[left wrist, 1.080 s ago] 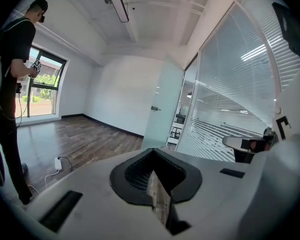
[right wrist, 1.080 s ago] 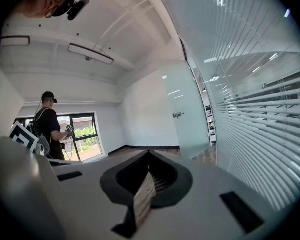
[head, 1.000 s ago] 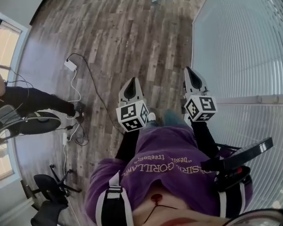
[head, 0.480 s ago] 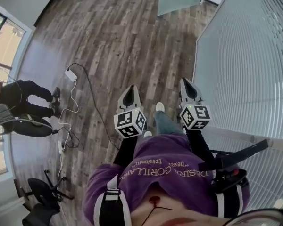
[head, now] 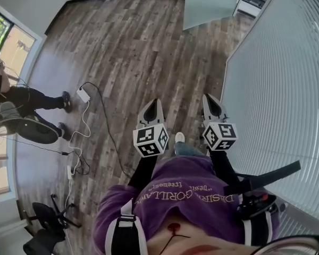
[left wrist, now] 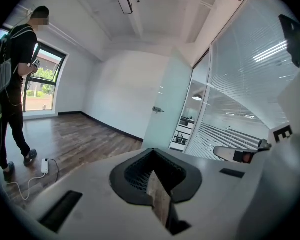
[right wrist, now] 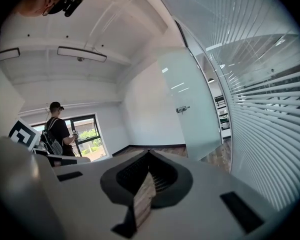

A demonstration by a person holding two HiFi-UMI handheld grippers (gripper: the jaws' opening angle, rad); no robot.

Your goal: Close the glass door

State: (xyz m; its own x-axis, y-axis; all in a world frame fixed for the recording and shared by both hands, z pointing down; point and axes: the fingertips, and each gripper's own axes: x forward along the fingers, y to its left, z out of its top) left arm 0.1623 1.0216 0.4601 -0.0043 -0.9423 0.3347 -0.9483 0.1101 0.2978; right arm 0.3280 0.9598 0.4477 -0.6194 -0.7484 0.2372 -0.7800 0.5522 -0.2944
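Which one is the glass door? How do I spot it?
Find the long glass wall with thin white stripes along the person's right. At its far end, a tall glass door stands swung open over the wooden floor. Unlike the striped wall, it is plain and milky, with a small metal handle near one edge.

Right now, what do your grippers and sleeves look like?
Both the left gripper and right gripper are pale grey wedges with dark ribbed fingers, each carrying a cube of black-and-white square markers. Sleeves are dark, under a purple top with white lettering.
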